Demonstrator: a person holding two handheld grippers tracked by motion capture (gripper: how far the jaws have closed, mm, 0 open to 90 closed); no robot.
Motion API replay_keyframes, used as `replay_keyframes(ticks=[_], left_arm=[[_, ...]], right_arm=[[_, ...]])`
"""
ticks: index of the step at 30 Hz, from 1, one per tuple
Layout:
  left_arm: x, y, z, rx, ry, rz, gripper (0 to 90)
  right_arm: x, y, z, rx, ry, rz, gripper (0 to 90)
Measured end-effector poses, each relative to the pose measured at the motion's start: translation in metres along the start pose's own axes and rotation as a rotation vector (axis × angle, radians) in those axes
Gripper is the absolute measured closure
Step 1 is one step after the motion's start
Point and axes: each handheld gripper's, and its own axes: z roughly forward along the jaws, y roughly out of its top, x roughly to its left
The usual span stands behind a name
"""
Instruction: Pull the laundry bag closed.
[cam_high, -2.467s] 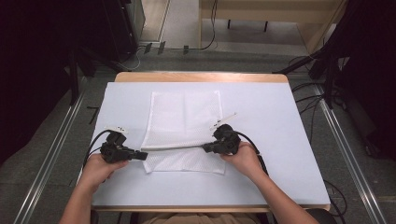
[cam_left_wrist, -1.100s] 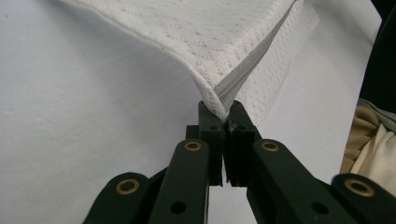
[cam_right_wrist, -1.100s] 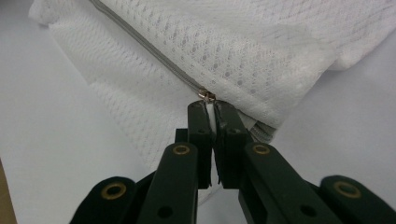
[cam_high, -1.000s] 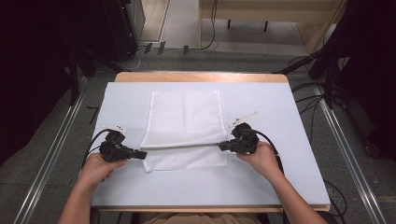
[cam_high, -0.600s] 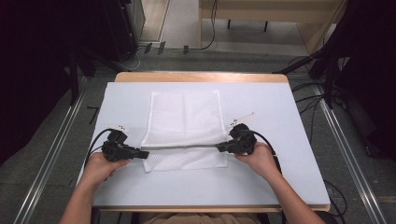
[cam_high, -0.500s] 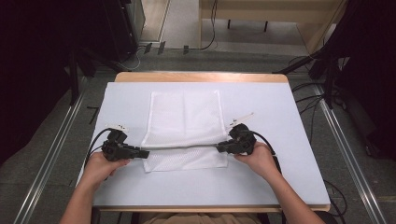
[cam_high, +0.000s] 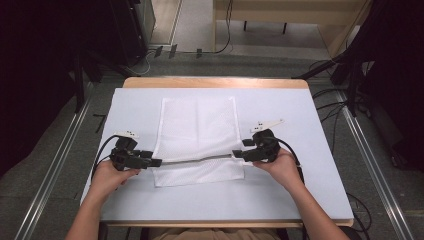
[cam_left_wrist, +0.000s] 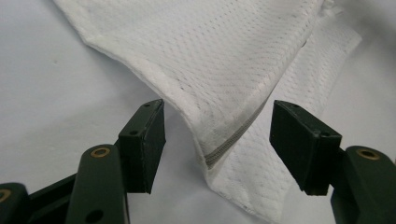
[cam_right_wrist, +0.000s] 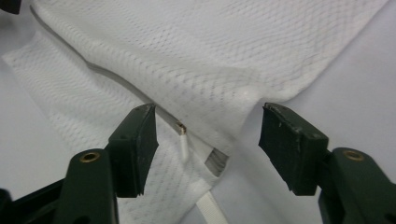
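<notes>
A white mesh bag (cam_high: 197, 125) lies flat on the white table top (cam_high: 280, 110), its near part folded along a grey zipper line (cam_high: 197, 160). My left gripper (cam_high: 156, 162) is at the fold's left end and my right gripper (cam_high: 236, 154) at its right end. The jaws of both have just been opening. In the left gripper view the left gripper (cam_left_wrist: 217, 122) stands open around the folded corner and its zipper (cam_left_wrist: 233, 135), pads clear of the cloth. The right gripper (cam_right_wrist: 209, 123) is open around the other corner, where a white zipper pull (cam_right_wrist: 183, 142) hangs.
The table's wooden far edge (cam_high: 215, 82) shows beyond the white top. Metal rails (cam_high: 55, 165) run along both sides on the floor. Dark equipment and cables (cam_high: 150, 52) stand behind the table. Bare white surface lies left, right and in front of the bag.
The right gripper first drew the folded edge out to the right. Since a second ago both hands have stayed put and both pairs of jaws have spread off the cloth.
</notes>
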Motion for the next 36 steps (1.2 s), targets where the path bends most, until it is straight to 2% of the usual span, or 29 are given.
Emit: replay_keyframes(ticks=[1,3,5,10,15,19,23,26,28,32,36], left_arm=[[0.001,0.000,-0.001,-0.006,0.006,0.000,36.2],[0.002,0.001,-0.002,-0.008,0.011,0.000,36.2],[0.003,0.002,-0.003,-0.012,0.019,0.006,35.9],[0.007,0.003,-0.005,-0.032,0.050,-0.009,34.8],[0.010,0.002,-0.009,-0.044,0.065,-0.019,34.8],[0.013,0.001,-0.011,-0.057,0.069,-0.025,34.8],[0.016,-0.001,-0.014,-0.061,0.091,-0.031,34.2],[0.018,-0.002,-0.016,-0.079,0.099,-0.039,32.9],[0.020,-0.003,-0.017,-0.091,0.108,-0.043,32.7],[0.024,-0.004,-0.021,-0.095,0.138,-0.046,31.8],[0.028,-0.007,-0.023,-0.104,0.160,-0.066,31.0]], right_arm=[[-0.001,0.000,-0.001,-0.007,-0.008,0.001,36.7],[-0.003,-0.001,0.000,-0.021,-0.059,0.016,34.7],[-0.006,-0.002,0.000,-0.016,-0.068,0.017,34.7],[-0.014,-0.004,-0.003,-0.028,-0.093,0.024,33.1],[-0.024,-0.008,-0.009,-0.043,-0.127,0.050,29.6],[-0.030,-0.012,-0.012,-0.052,-0.149,0.043,27.6],[-0.037,-0.015,-0.017,-0.056,-0.163,0.040,26.5],[-0.043,-0.017,-0.020,-0.063,-0.182,0.054,26.0],[-0.047,-0.019,-0.023,-0.064,-0.177,0.064,23.2],[-0.054,-0.022,-0.026,-0.059,-0.192,0.084,23.2],[-0.058,-0.024,-0.026,-0.059,-0.203,0.098,23.2]])
